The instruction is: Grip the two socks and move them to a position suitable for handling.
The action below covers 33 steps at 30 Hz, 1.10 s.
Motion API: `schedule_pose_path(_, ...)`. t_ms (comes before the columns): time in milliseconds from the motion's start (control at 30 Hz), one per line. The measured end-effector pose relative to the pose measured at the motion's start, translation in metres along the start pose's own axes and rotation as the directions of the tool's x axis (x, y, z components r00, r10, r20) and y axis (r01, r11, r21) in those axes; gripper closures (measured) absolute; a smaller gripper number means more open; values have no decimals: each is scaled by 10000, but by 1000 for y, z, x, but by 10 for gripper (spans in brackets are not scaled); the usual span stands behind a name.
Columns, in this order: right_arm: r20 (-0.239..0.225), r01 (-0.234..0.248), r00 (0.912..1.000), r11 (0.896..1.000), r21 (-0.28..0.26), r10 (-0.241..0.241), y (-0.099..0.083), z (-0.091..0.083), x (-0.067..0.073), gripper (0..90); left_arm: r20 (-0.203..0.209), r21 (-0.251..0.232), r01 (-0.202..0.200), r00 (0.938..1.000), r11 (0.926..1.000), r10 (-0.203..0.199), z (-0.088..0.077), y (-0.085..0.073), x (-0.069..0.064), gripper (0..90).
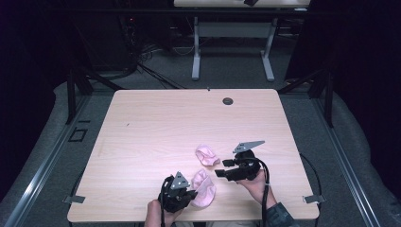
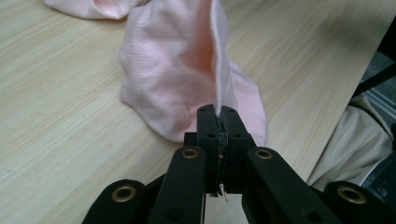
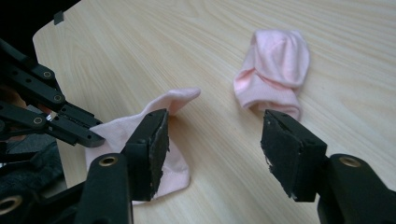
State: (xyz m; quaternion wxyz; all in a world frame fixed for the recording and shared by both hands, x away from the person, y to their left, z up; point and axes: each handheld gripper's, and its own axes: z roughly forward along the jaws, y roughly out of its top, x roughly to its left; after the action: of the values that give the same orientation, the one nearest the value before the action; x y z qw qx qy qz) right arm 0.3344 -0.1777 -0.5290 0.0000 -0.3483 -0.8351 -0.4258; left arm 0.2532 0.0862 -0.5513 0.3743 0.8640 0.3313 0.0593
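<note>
Pink sock (image 2: 177, 70) nearest you lies at the front edge of the surface (image 1: 156, 118), and your left claw (image 1: 191, 193) is clenched on a thin raised fold of it; in the left gripper view the fabric rises like a tent from between the pressed jaws, so the part pinched there is hidden. A fine ribbed knit shows on the sock's side, and a stitched hem along its lower edge. Your right claw (image 3: 212, 149) hangs released just above the surface, its jaws standing apart with nothing between them; their pads are flat, black and rough-faced. From the right gripper view, one of those jaws covers part of the held sock, and the left claw's black linkage covers its far end. Second pink sock (image 3: 275, 70) lies bunched and folded over itself just beyond, apart from the first; its toe and cuff are hard to tell apart. Pale wood-grain laminate forms the surface, with rounded corners. Your hands are cut off at the bottom edge of the high view.
</note>
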Motion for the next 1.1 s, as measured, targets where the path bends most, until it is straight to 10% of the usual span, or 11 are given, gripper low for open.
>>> schedule_pose_path(333, -790, 478, 9959, 9984, 316, -451, 28, 20, 14, 422, 113, 188, -409, 9991, 9990, 407, -7, -2, 6, 887)
schedule_pose_path(500, -698, 187, 9975, 9863, 1640, -73, 46, 47, 15, 436, 106, 314, -700, 9975, 9971, 697, -5, 0, 1, 887)
schedule_pose_path(733, -1011, -343, 9930, 9692, 2440, 606, 32, 62, 13, 848, 182, 63, -791, 9967, 9968, 790, -10, -1, 2, 887)
schedule_pose_path(967, 106, -671, 9977, 9796, 1896, 663, 13, 12, 15, 884, 569, -363, -953, 9936, 9948, 973, -12, 9, -3, 887)
schedule_pose_path(1100, 1942, -785, 9801, 9794, 1859, 417, 8, -31, 32, 882, 980, -646, -1206, 9871, 9906, 1266, -7, 30, -17, 888)
